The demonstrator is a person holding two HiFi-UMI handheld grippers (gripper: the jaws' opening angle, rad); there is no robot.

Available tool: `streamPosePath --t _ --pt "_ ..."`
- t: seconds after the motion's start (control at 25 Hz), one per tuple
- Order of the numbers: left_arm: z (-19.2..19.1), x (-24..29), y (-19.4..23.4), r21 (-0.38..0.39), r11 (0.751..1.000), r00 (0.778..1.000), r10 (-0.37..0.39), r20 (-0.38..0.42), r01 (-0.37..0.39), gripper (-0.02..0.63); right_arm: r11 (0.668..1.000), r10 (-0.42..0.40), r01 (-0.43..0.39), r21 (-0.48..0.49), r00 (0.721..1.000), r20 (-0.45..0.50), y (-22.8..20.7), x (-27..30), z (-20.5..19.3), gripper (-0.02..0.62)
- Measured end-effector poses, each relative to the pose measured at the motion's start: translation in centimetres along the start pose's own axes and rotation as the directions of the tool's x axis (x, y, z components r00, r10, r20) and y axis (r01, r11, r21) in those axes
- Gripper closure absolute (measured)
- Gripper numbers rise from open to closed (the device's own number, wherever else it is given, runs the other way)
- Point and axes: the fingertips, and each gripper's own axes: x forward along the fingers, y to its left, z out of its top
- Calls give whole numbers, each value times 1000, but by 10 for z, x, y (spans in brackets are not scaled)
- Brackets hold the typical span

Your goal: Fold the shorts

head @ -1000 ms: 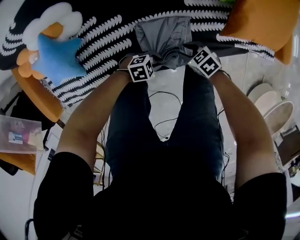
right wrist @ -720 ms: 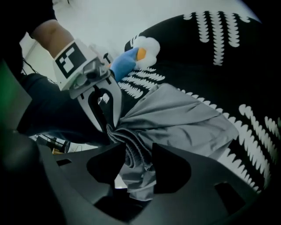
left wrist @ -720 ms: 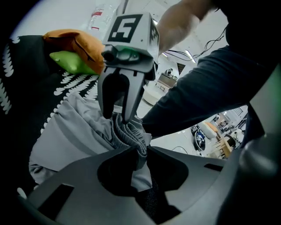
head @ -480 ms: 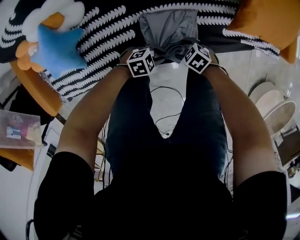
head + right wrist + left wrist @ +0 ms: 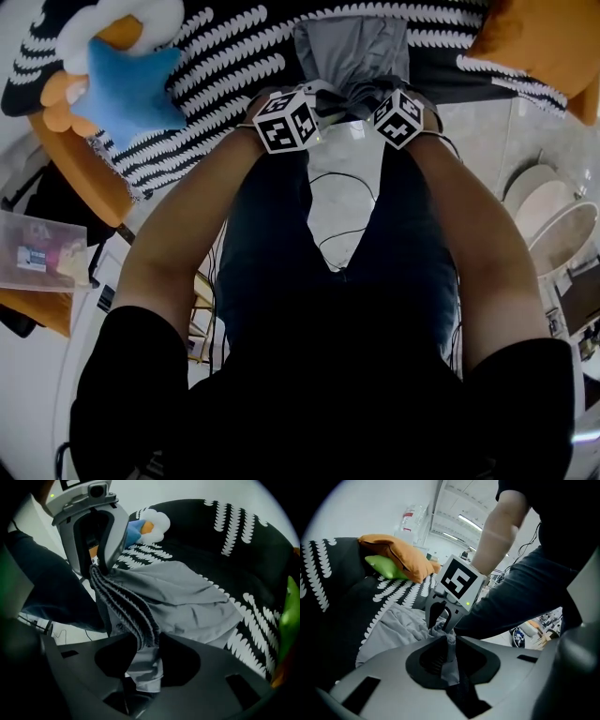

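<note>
Left gripper view: left hand-held gripper (image 5: 451,638) pinches shorts (image 5: 393,625); bottle (image 5: 412,522) label unreadable.

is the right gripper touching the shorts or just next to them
Touching. The right gripper view shows the right gripper with its fingers, which have just been closing, pinching the ribbed waistband of the shorts between them.
</note>
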Motion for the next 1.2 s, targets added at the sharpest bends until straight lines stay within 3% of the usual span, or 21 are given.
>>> streamPosePath --t 0.16,0.44,0.68,0.92,1.08,1.2 --pt "0 -9 0 17 1000 1000 16 -2 -16 534 995 -25 24 -99 1000 -11 -6 -15 2 522" --pt "6 -29 -1 31 998 998 49 33 -50 563 962 -113 114 -247 993 18 -29 -59 16 534" --pt "-11 1 -21 65 998 999 -21 -47 24 565 919 -85 72 -388 996 -17 -8 -56 -15 534" --pt "-60 27 -53 98 990 984 -81 -158 97 588 933 -67 41 -357 996 -61 29 -21 -49 526" --pt "-70 35 -55 49 994 984 -91 -154 99 588 941 -40 -8 -337 990 -133 47 -4 -68 480" --pt "-66 39 -50 23 995 986 -92 -141 96 586 959 5 -58 -279 983 -186 52 4 -80 399"
